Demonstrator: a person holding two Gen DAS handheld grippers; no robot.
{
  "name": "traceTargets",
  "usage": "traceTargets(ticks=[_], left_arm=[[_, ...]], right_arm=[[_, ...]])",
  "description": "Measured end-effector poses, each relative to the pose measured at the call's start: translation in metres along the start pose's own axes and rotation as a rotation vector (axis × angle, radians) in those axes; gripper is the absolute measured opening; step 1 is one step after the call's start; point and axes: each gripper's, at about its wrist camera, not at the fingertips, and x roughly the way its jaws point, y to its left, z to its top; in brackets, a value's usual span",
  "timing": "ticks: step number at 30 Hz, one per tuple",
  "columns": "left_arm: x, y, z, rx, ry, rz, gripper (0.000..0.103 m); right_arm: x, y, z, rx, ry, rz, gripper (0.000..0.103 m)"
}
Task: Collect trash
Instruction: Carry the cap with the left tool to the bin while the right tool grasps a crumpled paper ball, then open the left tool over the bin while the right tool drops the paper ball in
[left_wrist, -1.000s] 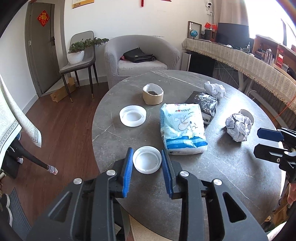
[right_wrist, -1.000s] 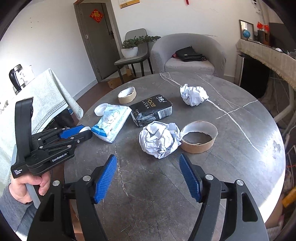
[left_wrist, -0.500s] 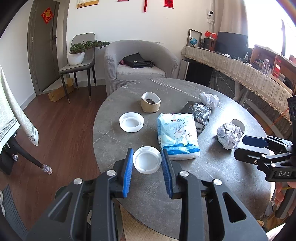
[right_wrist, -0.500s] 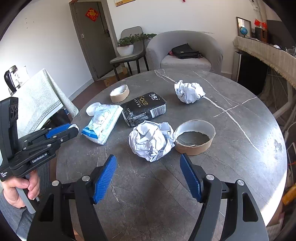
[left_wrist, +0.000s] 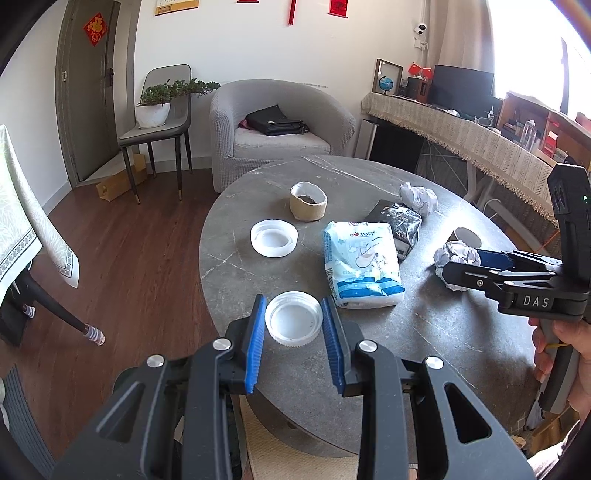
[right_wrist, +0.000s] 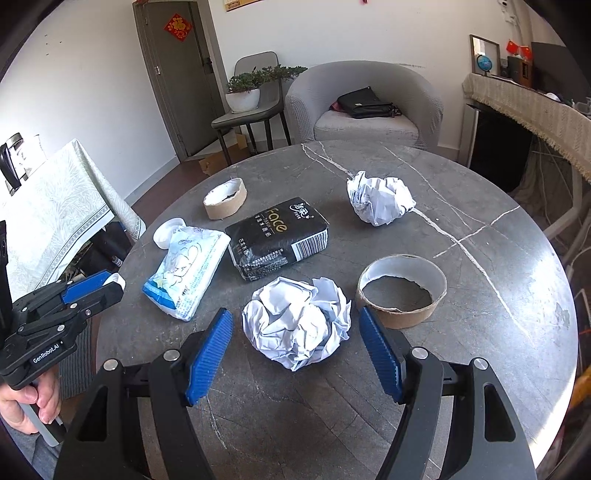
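Observation:
My left gripper (left_wrist: 294, 322) is shut on a white plastic lid (left_wrist: 293, 323) and holds it above the near edge of the round grey table (left_wrist: 443, 332). My right gripper (right_wrist: 295, 332) is open, its blue pads on either side of a crumpled paper ball (right_wrist: 297, 326) on the table, not touching it. A second white lid (left_wrist: 274, 238), a blue-white tissue pack (right_wrist: 188, 271), a black tissue pack (right_wrist: 279, 238), two cardboard rings (right_wrist: 400, 291) (right_wrist: 224, 198) and another paper ball (right_wrist: 378, 201) lie on the table.
A grey armchair (left_wrist: 280, 129) with a black bag and a chair with a potted plant (left_wrist: 159, 107) stand beyond the table. A cloth-covered table (right_wrist: 55, 206) is at the left. A fringed sideboard (left_wrist: 461, 136) runs along the right.
My left gripper has lifted and drawn back with the lid in it. My right gripper has moved forward, so the paper ball now sits between its open pads.

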Motion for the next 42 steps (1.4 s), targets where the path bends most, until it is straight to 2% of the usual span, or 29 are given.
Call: traceTargets(ticks=[4,5,7,9,13,24,34,42], left_arm=[[-0.003,0.007,-0.001,0.0,0.001,0.009,0.033],[-0.005,0.009,-0.002,-0.001,0.001,0.012,0.033],[-0.007,0.015,-0.004,-0.005,0.003,0.016,0.033],[-0.009,0.021,-0.005,-0.011,0.005,0.018,0.032],[-0.014,0.035,-0.008,-0.028,0.01,0.03,0.032],[-0.018,0.076,-0.022,-0.076,0.046,0.079,0.032],[-0.011,0.113,-0.054,-0.095,0.128,0.127,0.032],[-0.005,0.142,-0.079,-0.13,0.205,0.138,0.032]], right_arm=[[0.005,0.0,0.004,0.011,0.002,-0.01,0.072],[0.006,0.001,0.004,0.01,0.009,-0.013,0.069],[0.009,0.006,0.005,-0.002,0.026,-0.026,0.057],[0.008,0.009,0.005,-0.015,0.024,-0.035,0.05],[0.0,0.02,0.01,-0.032,-0.021,-0.043,0.05],[-0.021,0.074,0.027,-0.11,-0.124,0.046,0.05],[-0.011,0.129,0.034,-0.166,-0.134,0.138,0.05],[0.011,0.171,0.034,-0.204,-0.096,0.205,0.05]])
